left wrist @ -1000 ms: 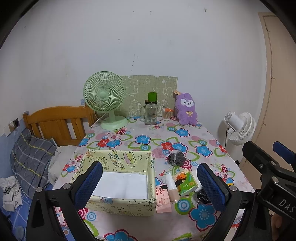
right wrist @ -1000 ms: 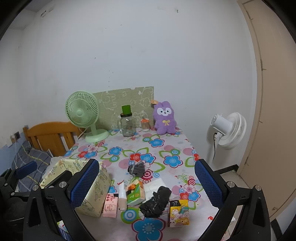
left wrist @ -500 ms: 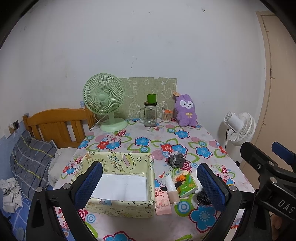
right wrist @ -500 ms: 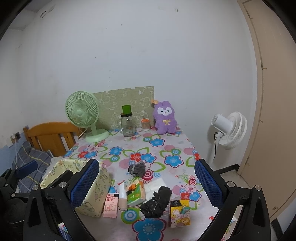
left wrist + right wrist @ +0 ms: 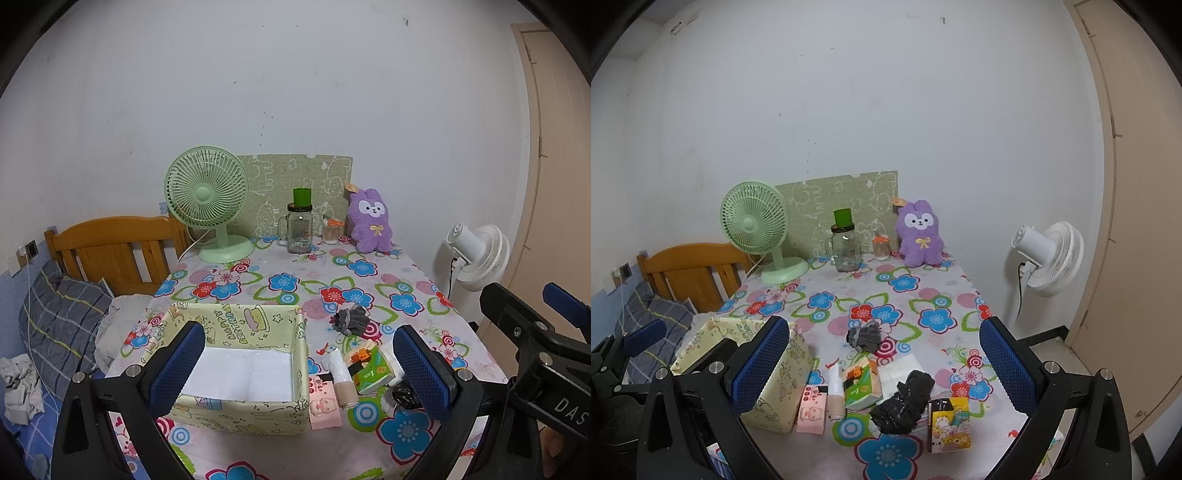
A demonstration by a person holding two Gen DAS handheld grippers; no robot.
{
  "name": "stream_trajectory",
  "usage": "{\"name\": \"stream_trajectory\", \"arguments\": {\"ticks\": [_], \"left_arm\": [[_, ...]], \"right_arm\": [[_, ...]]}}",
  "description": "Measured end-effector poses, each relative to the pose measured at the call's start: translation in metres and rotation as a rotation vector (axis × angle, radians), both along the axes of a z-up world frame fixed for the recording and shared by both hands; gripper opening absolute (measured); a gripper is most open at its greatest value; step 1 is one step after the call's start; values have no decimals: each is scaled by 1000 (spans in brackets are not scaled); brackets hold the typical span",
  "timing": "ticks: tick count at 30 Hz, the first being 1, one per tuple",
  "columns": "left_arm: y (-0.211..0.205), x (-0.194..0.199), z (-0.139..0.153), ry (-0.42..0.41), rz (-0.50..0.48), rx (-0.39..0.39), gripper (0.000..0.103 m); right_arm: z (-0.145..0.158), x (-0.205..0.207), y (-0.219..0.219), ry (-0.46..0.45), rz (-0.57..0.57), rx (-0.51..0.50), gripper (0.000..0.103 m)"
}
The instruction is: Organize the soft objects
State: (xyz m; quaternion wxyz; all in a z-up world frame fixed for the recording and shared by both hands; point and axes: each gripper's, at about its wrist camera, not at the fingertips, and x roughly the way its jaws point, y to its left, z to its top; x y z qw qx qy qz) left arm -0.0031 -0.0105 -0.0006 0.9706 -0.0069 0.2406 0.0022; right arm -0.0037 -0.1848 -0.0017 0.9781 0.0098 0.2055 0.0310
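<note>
A yellow-green fabric box (image 5: 240, 369) with a white floor stands at the table's near left; it also shows in the right wrist view (image 5: 775, 384). Beside it lie a pink packet (image 5: 811, 408), a tube (image 5: 834, 391), a green tissue pack (image 5: 862, 382), a crumpled black bag (image 5: 905, 402), a yellow cartoon pack (image 5: 949, 424) and a grey glove (image 5: 866, 338). A purple plush bunny (image 5: 921, 232) sits at the back. My left gripper (image 5: 299, 369) is open above the box. My right gripper (image 5: 886, 369) is open above the small items. Both are empty.
A green desk fan (image 5: 210, 206), a glass jar with a green lid (image 5: 300, 229) and a small cup (image 5: 330, 230) stand at the back. A white floor fan (image 5: 1049, 258) stands right of the table. A wooden headboard (image 5: 114, 247) and bedding lie left.
Both grippers have drawn back and risen very slightly, so the table looks a little smaller. Nothing on the table has moved.
</note>
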Motion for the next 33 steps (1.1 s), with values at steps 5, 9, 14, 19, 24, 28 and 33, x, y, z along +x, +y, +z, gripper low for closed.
{"name": "stream_trajectory", "arguments": {"ticks": [5,9,14,19,24,28,33], "left_arm": [[-1,0,0,0,0,1,103],[-1,1,0,0,2,2,102],[0,1,0,0,1,1,102],[0,1,0,-1,1,1,102],[1,1,0,0,1,1,102],[1,1,0,0,0,0,101],[1,1,0,0,0,0,101]], "right_arm": [[0,1,0,0,0,0,103],[0,1,0,-3,0,-5,103],[1,-1,6,-10,7,-14,103],[0,1,8,-11,9,-15,103],[0,-1,6,-12,9,-14,103],[0,0,6,-12,10,-14,103],[0,0,6,-11,10,-12,103]]}}
